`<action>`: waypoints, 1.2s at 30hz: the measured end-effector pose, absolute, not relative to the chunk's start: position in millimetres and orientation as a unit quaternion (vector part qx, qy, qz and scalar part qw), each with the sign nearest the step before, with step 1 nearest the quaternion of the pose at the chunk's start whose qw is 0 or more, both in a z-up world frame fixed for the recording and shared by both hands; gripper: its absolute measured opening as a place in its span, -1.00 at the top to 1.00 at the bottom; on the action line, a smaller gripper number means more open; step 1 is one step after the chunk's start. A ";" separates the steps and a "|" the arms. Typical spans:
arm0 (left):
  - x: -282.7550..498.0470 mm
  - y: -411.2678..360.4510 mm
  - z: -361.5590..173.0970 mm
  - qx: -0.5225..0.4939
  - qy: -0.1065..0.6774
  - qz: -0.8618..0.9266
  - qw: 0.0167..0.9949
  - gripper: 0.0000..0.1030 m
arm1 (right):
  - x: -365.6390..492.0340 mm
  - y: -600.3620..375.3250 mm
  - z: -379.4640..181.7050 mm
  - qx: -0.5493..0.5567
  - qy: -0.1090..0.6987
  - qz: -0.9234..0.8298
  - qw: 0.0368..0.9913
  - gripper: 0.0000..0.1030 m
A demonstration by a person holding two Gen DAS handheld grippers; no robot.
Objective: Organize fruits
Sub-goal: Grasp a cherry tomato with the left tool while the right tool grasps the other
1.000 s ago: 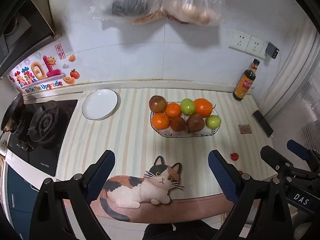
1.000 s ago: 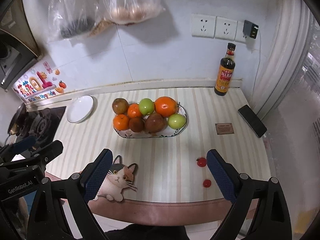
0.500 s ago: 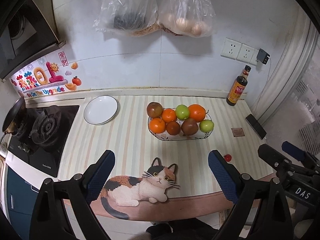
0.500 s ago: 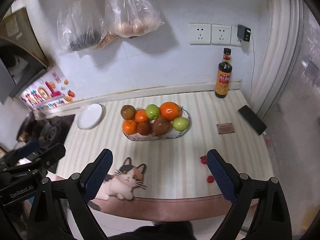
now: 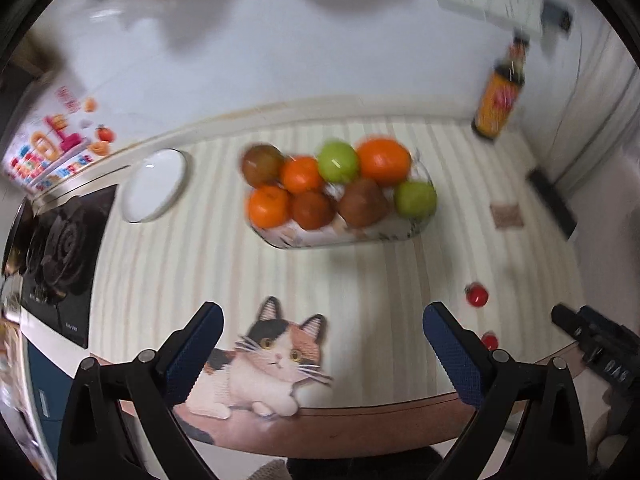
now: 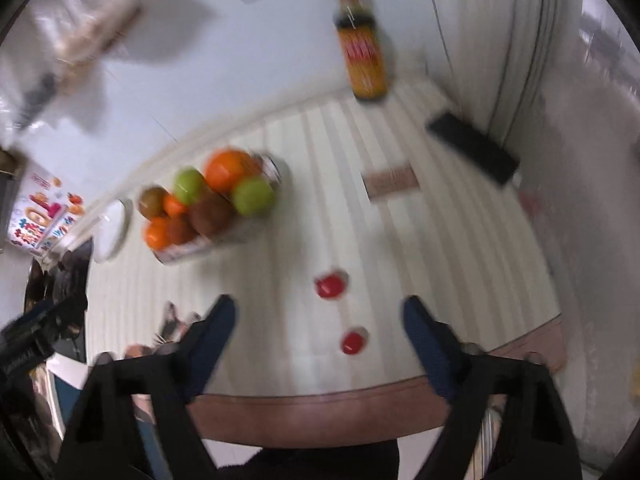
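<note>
The left gripper [image 5: 323, 334] is wide open and holds nothing. Its blue fingers [image 5: 196, 346] hang over the near edge of the striped counter [image 5: 160, 264], with a cat picture [image 5: 272, 364] lying flat between them. The right gripper [image 6: 320, 322] is wide open too, with nothing in it. Both views are blurry.

Just past the right gripper, two small red fruits lie loose on the counter. One small red fruit [image 6: 354, 341] is between the fingers, and the other red fruit [image 6: 330, 286] is a bit farther out. They are near each other but apart.

The fruit bowl [image 5: 344, 236] sits in the middle of the counter, well away from both grippers. It is full of oranges [image 5: 383, 160], green apples [image 5: 338, 161] and brown fruits [image 5: 363, 207]. A white plate [image 5: 154, 185] lies to the left of the bowl, next to the black stove [image 5: 60, 256]. A dark bottle [image 5: 498, 98] stands at the back by the wall. A black phone [image 6: 472, 148] and a small brown card [image 6: 390, 182] lie on the right side of the counter
</note>
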State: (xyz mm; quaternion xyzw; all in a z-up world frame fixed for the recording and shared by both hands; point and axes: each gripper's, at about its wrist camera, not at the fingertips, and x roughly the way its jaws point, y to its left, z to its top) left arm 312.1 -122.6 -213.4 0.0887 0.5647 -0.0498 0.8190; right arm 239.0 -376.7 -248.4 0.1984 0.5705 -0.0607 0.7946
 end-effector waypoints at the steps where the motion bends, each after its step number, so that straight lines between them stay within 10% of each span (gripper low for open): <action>1: 314.9 -133.5 -225.8 0.100 0.573 -0.053 0.812 -0.99 | 238.9 -380.6 -265.3 0.204 0.583 -0.054 0.785 -0.36; 16: 326.6 -219.9 -333.2 0.161 0.665 -0.082 0.725 -0.99 | 238.2 -370.8 -380.9 0.208 0.636 0.000 0.743 0.45; 28: 333.5 -278.8 -363.5 0.124 0.695 -0.154 0.691 -0.97 | 225.2 -427.0 -354.8 0.233 0.603 -0.046 0.762 0.47; 36: 332.2 -314.0 -377.4 0.126 0.699 -0.184 0.679 -0.19 | 214.0 -448.8 -354.5 0.253 0.597 -0.071 0.758 0.47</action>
